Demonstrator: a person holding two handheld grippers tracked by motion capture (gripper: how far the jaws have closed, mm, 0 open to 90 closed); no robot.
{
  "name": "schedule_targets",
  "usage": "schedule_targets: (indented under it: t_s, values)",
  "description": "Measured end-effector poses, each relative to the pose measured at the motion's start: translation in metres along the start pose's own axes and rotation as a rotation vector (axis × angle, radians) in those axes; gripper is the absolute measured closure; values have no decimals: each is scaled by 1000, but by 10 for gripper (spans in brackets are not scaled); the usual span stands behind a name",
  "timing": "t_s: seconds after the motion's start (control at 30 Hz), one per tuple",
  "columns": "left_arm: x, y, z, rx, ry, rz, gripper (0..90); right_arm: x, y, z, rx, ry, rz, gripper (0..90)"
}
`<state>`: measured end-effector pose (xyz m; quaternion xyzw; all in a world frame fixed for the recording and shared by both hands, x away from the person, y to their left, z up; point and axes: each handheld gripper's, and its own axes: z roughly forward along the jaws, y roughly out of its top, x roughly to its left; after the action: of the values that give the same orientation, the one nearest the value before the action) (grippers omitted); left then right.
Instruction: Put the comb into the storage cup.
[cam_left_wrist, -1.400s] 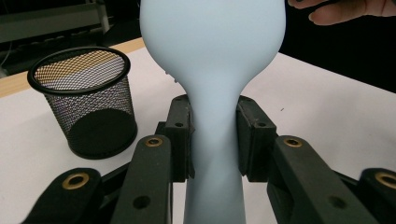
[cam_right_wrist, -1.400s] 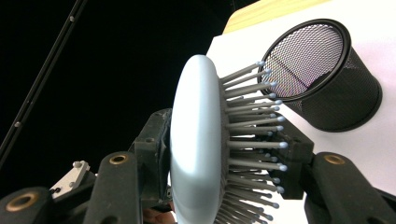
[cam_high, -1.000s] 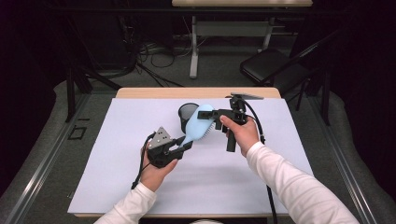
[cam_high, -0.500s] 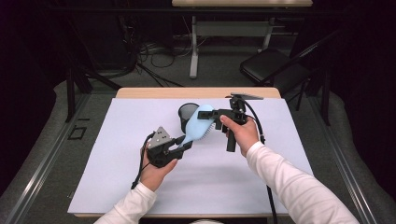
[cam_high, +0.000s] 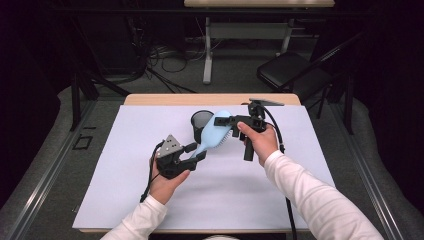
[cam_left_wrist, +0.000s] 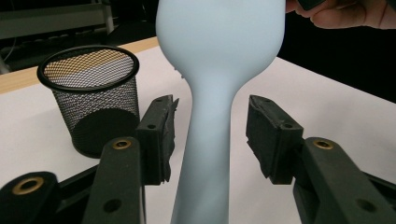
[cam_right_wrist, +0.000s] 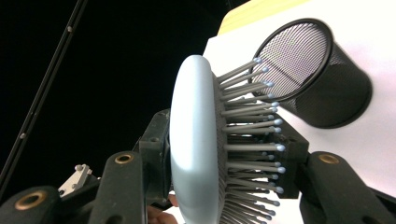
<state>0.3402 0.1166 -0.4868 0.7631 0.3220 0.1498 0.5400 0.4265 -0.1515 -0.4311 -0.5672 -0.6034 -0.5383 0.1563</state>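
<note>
While the right gripper (cam_high: 226, 121) clamps the blue hairbrush (cam_high: 215, 134) by its head above the counter (cam_high: 125, 200), left gripper (cam_high: 196, 152) fingers have just been opening, handle between them untouched: handover step, next likely into the mesh cup (cam_high: 201, 121).

The left gripper (cam_high: 199, 152) has just been opening, pads apart; the right gripper (cam_high: 223, 121) is clamped tight.

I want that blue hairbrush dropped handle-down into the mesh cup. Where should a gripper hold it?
Hold the hairbrush by its wide head, one pad on the smooth back, one on the bristles, from the end away from the handle. The slim handle then points free toward the mesh cup.
</note>
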Motion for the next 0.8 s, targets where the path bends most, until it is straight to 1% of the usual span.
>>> schedule_targets:
  t_s: [0.13, 0.17, 0.3, 0.4, 0.5, 0.57, 0.7, 0.8]
  values:
    - [1, 0, 0, 0, -1, -9, 489, -2, 3, -3, -8, -6, 6, 502]
    - [2, 0, 0, -2, -2, -10, 482, -3, 5, -4, -21, -8, 8, 502]
    - [2, 0, 0, -1, -3, -10, 475, -3, 7, -7, -37, -14, 4, 503]
    - [2, 0, 0, -3, -1, -9, 465, -3, 9, -9, -38, -20, -3, 503]
    - [4, 1, -1, -8, 11, -21, 454, -3, 10, -10, -36, -20, -5, 503]
    - [4, 1, -2, -11, 10, -22, 450, -3, 11, -10, -42, -19, -6, 503]
    - [7, 3, -6, -27, 16, -43, 441, -2, 13, -13, -50, -21, -5, 503]
    - [9, 5, -9, -35, 21, -54, 439, -1, 15, -15, -56, -25, -15, 503]
